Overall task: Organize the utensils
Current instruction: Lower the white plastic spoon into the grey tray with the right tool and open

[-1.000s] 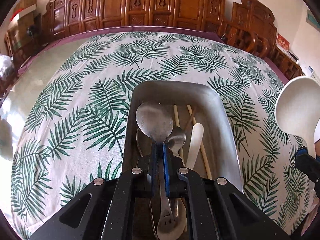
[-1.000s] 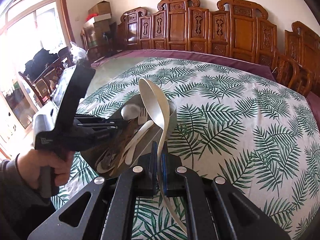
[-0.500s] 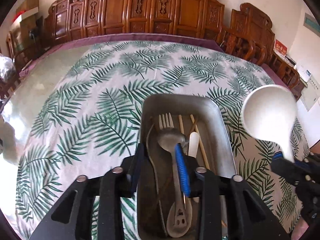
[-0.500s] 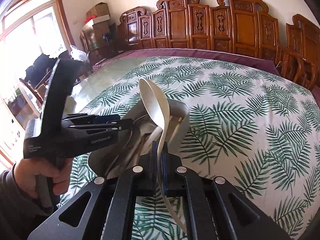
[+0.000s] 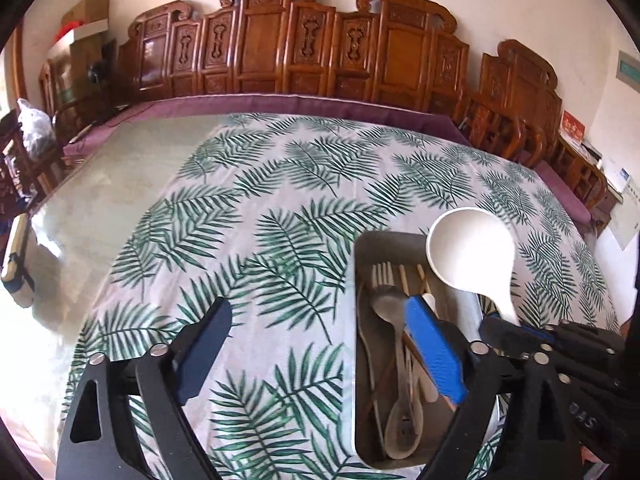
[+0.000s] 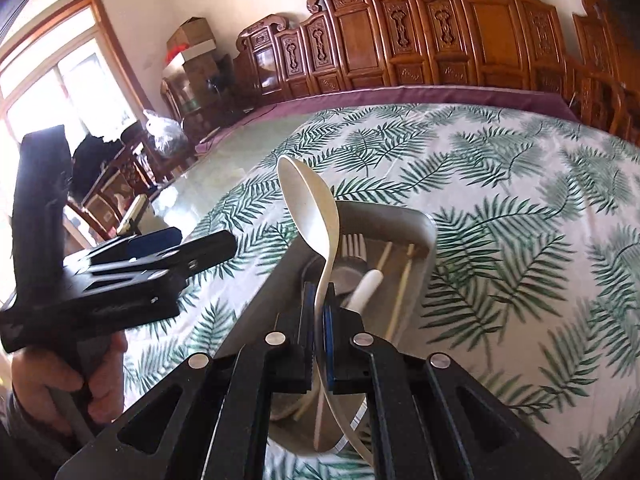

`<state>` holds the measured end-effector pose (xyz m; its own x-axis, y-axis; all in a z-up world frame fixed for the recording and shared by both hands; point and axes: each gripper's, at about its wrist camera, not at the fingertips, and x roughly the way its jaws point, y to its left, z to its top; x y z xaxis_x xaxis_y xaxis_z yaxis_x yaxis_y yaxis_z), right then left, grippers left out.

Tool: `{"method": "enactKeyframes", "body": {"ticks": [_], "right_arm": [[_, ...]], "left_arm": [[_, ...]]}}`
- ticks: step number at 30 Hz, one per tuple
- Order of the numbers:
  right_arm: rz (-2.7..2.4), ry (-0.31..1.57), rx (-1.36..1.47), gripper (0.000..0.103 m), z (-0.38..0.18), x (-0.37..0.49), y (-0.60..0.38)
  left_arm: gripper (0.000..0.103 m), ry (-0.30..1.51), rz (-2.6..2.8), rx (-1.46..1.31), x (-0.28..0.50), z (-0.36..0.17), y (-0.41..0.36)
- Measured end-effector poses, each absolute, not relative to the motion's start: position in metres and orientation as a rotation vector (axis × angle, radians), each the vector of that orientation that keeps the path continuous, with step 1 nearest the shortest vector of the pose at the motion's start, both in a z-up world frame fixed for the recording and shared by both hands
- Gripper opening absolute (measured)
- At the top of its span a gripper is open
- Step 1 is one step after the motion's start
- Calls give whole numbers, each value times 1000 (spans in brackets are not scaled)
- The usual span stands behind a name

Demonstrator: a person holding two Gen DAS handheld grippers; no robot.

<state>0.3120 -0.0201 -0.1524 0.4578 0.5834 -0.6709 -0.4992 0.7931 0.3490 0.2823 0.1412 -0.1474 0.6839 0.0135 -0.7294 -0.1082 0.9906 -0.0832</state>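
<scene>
Released since a second ago, the long steel spoon (image 5: 401, 376) lies in the rectangular metal tray (image 5: 362, 248) among a fork and chopsticks. Left gripper (image 5: 320, 344) is opening, empty. Right gripper (image 6: 319, 312) clenches the white plastic ladle (image 6: 310, 208) above the tray on the palm-leaf tablecloth (image 5: 248, 208).

Metal tray (image 5: 362, 364) sitting on leaf-print cloth, holding fork (image 5: 382, 276), steel spoon (image 5: 394, 344), chopsticks (image 6: 402, 288). White ladle (image 5: 472, 256) hanging above tray, bowl up.
</scene>
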Motion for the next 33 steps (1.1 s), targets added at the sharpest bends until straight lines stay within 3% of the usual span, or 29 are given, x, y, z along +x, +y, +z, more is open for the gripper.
{"method": "enactKeyframes", "body": {"ticks": [4, 17, 33], "right_arm": [[661, 894, 133, 5, -164, 320, -10], [587, 928, 121, 7, -193, 332, 1], [657, 971, 199, 13, -189, 338, -1]], "left_arm": [[92, 810, 82, -130, 281, -146, 146], [92, 809, 91, -132, 280, -146, 148], [92, 808, 93, -129, 280, -147, 149]]}}
